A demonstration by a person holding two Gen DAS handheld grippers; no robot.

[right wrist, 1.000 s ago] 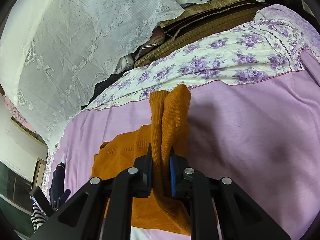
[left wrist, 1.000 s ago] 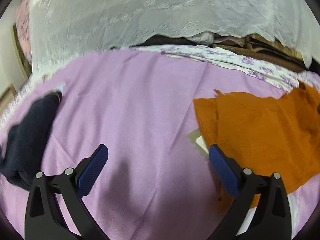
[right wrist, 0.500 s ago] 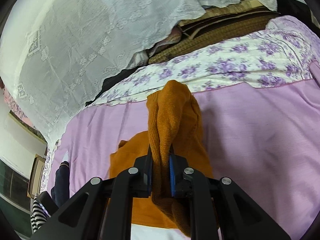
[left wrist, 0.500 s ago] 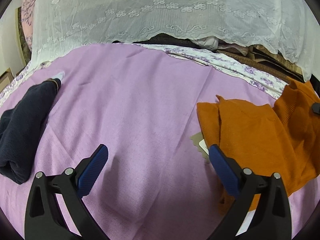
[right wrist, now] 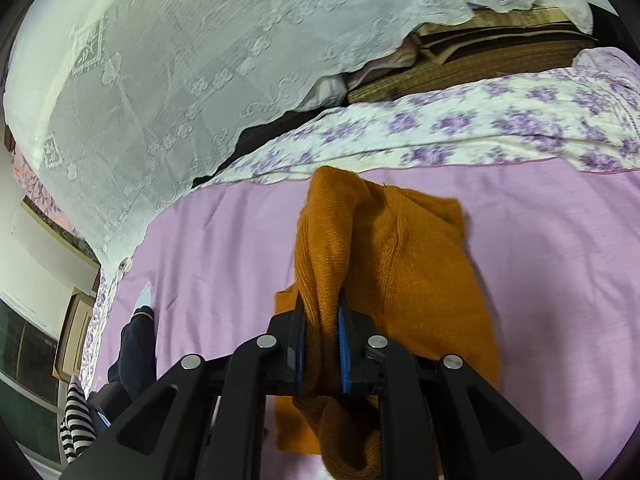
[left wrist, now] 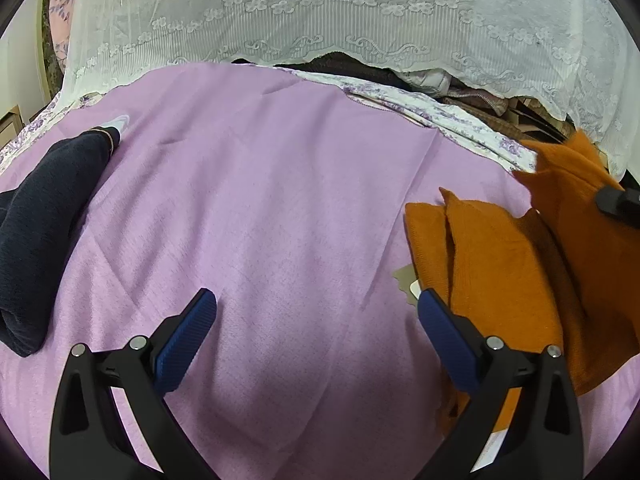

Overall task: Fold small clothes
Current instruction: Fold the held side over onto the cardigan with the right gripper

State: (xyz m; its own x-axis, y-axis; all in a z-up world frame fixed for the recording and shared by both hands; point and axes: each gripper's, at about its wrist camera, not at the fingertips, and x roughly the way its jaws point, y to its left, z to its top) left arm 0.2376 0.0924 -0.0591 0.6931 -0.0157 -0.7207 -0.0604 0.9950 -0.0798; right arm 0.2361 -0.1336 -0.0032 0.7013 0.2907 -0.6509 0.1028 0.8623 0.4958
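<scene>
An orange knit sweater [left wrist: 500,264] lies on the purple sheet [left wrist: 280,200] at the right of the left wrist view. My right gripper [right wrist: 322,320] is shut on a bunched fold of this sweater [right wrist: 420,280] and holds it lifted above the rest of the garment. My left gripper [left wrist: 316,312] is open and empty, low over the bare sheet, its right finger beside the sweater's left edge. A paper tag [left wrist: 408,280] pokes out from under that edge.
A dark navy garment [left wrist: 44,216] lies at the left of the sheet, also in the right wrist view [right wrist: 136,344]. A white lace cloth [left wrist: 320,16] hangs over piled items at the back. A floral sheet [right wrist: 480,128] borders the far edge. A striped garment [right wrist: 76,420] sits far left.
My right gripper has carried the sweater's fold up and leftward over the garment's body. The left gripper stayed open and tilted up a little.
</scene>
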